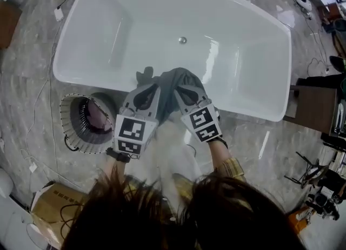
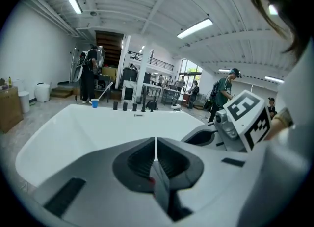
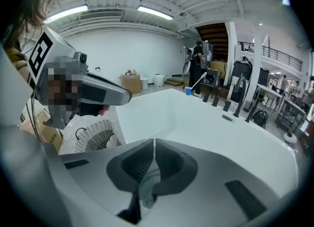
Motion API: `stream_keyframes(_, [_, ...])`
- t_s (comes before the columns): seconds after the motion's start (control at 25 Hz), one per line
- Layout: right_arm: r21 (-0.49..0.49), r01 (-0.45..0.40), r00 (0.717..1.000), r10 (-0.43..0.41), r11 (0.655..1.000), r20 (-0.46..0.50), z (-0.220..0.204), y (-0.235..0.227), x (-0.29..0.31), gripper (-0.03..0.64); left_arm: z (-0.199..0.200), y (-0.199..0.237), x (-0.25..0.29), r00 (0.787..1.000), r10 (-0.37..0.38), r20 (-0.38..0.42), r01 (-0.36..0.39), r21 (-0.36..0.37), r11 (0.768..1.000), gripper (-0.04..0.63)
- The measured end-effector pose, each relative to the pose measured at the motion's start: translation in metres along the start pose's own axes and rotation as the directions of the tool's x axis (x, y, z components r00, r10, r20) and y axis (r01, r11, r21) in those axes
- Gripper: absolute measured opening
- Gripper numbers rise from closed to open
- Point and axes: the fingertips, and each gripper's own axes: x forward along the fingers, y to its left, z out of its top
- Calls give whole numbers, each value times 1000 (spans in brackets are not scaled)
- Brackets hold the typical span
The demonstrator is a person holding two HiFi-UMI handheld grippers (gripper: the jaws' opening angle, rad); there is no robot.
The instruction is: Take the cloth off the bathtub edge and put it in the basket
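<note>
The task looks barely begun. The cloth (image 1: 174,76), a dark grey crumpled piece, is draped over the near rim of the bathtub (image 1: 108,38), about halfway along that rim, and nothing has lifted it yet. The left claw (image 1: 153,85) and the right claw (image 1: 181,87) hang side by side over that same stretch of rim, their tips right at the cloth. From the head view I cannot tell whether either one touches it. Each claw's own view shows its jaws clenched together with nothing between them: the left claw (image 2: 155,141) looks across the empty white tub, and so does the right claw (image 3: 154,143), so neither holds any fabric. The basket (image 1: 81,119), a round wire one, stands on the floor just outside the bathtub's near rim, toward its left end; the right gripper view shows it there too (image 3: 95,135). It seems to hold something dark or reddish that I cannot make out, and the cloth is not in it. Every step is left, by my reading: spread the jaws, take hold of the cloth on the rim, carry it along the bathtub's outer side to the basket, and let go above it.
</note>
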Motion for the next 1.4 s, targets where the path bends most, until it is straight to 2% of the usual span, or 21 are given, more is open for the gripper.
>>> stream_keyframes(0.32, [66,-1,1000,3,998,-28,-49,-5,38,18,-69,6,37,992,7,-124,-10,-25,1000,23])
stream_keyframes(0.68, [148,5,999,3,989,-52,-79,-8,57,20,-108,23,53,980,49,-195,-57,-38,998,23])
stream_keyframes(0.72, [160,6,998,3,987,-57,-83,-10,57,33,-110,25,54,978,58,-201,-67,-37,997,25])
stream_keyframes(0.8, [177,16,998,-5,984,-65,-89,-13,57,112,-115,27,55,974,69,-217,-78,-34,996,25])
stream_keyframes(0.84, [184,24,998,-12,983,-66,-91,-14,57,128,-119,26,56,971,66,-230,-76,-36,996,29])
stream_keyframes(0.88, [189,29,997,-16,982,-69,-94,-15,56,146,-124,26,56,967,57,-247,-70,-43,997,62])
stream_keyframes(0.92, [194,31,997,-16,980,-75,-97,-15,56,170,-130,25,57,963,47,-266,-63,-54,997,124])
stream_keyframes(1.04, [222,12,996,9,975,-93,-107,-12,59,266,-149,29,58,946,35,-322,-63,-77,995,186])
stream_keyframes(1.12, [237,-2,994,28,972,-107,-114,-11,61,308,-161,31,58,932,37,-361,-70,-77,995,235])
stream_keyframes(1.32, [262,-9,984,55,965,-168,-135,-16,64,345,-184,40,58,909,67,-411,-93,-44,995,310])
stream_keyframes(1.4, [263,-4,979,57,965,-193,-142,-19,66,354,-193,44,58,901,76,-427,-102,-40,994,321])
